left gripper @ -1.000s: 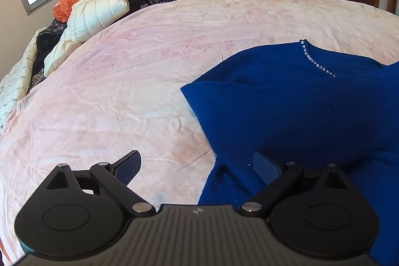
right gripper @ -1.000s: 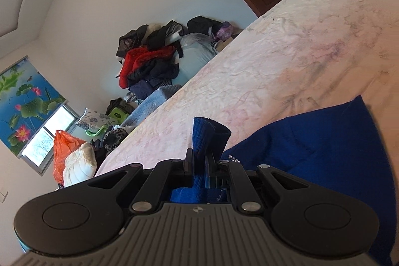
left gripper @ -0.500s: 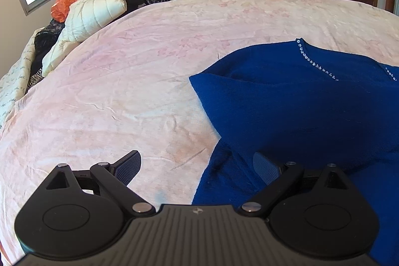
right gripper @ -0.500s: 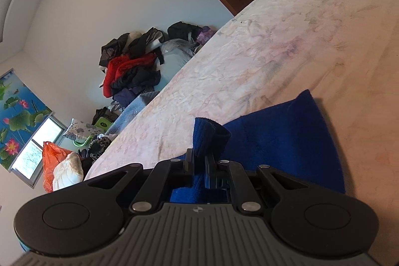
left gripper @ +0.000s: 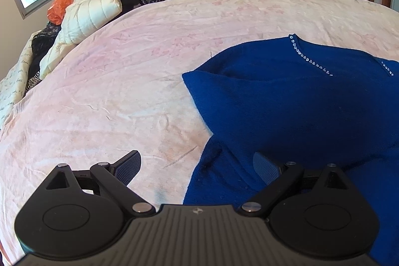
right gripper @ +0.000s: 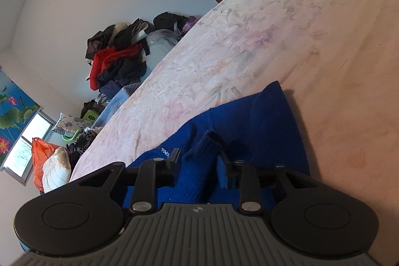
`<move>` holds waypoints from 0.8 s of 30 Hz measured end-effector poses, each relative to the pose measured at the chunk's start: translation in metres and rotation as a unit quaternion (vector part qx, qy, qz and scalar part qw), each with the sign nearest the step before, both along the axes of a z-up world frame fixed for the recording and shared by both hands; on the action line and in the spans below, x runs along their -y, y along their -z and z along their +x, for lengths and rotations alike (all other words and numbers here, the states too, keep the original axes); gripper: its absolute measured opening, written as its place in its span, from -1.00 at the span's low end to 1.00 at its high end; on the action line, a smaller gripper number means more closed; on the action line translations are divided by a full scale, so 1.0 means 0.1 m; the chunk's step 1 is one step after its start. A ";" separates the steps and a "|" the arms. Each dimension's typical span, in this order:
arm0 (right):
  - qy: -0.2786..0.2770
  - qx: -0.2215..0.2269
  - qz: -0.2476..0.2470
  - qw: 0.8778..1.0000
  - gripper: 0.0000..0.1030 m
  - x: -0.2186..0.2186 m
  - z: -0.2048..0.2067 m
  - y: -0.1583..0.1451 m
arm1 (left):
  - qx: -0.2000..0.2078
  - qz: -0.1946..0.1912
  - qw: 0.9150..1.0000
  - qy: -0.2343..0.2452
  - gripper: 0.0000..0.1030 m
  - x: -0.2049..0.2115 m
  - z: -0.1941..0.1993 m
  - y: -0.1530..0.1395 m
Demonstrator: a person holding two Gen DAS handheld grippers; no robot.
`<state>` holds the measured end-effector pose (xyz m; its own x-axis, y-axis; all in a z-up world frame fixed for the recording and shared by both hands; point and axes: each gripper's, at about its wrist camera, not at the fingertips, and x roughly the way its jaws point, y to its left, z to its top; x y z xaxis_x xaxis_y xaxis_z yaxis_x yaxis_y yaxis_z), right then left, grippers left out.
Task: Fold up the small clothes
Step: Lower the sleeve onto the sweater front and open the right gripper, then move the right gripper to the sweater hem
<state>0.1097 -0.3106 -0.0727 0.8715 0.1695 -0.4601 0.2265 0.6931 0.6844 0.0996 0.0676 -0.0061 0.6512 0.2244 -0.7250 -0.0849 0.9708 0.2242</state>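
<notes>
Lowered toward the pale pink floral bedsheet (left gripper: 124, 91) since a second ago, the right gripper (right gripper: 199, 156) is now seen close over the deep blue knitted sweater (left gripper: 286, 96), and the knitted cuff (right gripper: 204, 148) it carries has drooped from upright to leaning forward. Its jaws are set narrow but look slightly wider than they did, with the cuff lying between them. Whether the pads are pressed firmly on the knit cannot be made out, though a hold is judged likely. The sweater is spread flat on the sheet, with its rhinestone-trimmed neckline (left gripper: 311, 61) at the far end. A sleeve has been laid across the body on the near side of that neckline, and its folded corner (left gripper: 189, 77) points away to the left of it. The left gripper (left gripper: 197, 163) is held at the opposite end from the neckline with its fingers spread wide and nothing gripped. One finger (left gripper: 128, 166) is over bare sheet, and the other (left gripper: 264, 165) is over the knit, so the sweater's side edge runs between them. The garment's long axis is judged to run from this gripper straight toward the neckline, so the hem end is nearer the left hand. The cuff must be released near the neckline before any lengthwise fold.
</notes>
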 end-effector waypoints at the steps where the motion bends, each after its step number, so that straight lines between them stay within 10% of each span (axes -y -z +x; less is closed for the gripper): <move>1: 0.001 0.004 0.000 1.000 -0.73 -0.01 -0.02 -0.01 | 0.001 0.002 1.000 0.002 0.89 0.01 0.00 0.00; 17: -0.005 -0.010 -0.113 0.993 -0.62 0.04 -0.09 -0.14 | 0.000 0.002 1.000 0.003 0.89 0.02 0.03 0.01; 24: 0.102 0.038 -0.194 0.975 -0.33 -0.10 -0.37 -0.32 | 0.000 0.001 1.000 0.002 0.89 0.04 0.06 0.02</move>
<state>0.0727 -0.3002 -0.0410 0.9029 -0.1849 -0.3880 0.3457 0.8489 0.3998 0.1052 0.0633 -0.0081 0.6512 0.2241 -0.7251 -0.0817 0.9706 0.2266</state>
